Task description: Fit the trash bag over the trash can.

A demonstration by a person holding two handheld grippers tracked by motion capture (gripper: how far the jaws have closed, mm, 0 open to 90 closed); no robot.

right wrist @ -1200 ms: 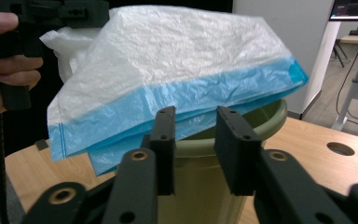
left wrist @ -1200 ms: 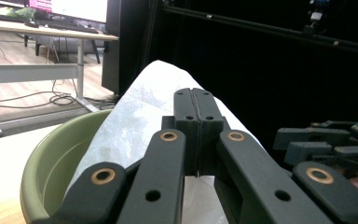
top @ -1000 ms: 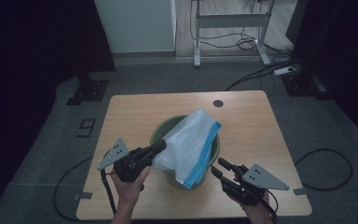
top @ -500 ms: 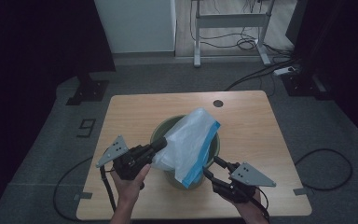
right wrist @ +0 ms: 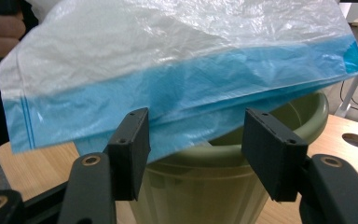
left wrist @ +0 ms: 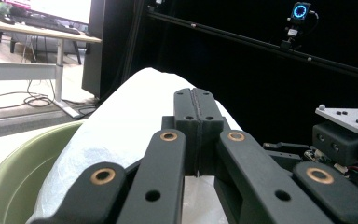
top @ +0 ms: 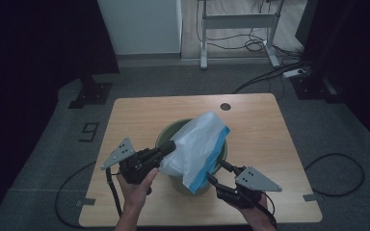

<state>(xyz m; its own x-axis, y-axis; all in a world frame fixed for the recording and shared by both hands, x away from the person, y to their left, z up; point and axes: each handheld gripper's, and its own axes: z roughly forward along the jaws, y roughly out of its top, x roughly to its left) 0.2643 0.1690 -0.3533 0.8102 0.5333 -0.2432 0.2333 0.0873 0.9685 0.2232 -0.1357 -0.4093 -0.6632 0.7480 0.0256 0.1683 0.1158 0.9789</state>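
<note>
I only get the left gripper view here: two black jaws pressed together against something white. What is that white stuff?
Observer: A thin plastic bag, white with a blue band along its open edge, draped over a green bin on the wooden table.
Operator: Is my gripper holding it?
Observer: Yes, the left gripper is shut on the bag's side, seen from above.
Operator: And the gripper at my right edge?
Observer: That right gripper has just been opening; its jaws stand apart beneath the blue edge, in front of the bin's rim, pressing on nothing.
</note>
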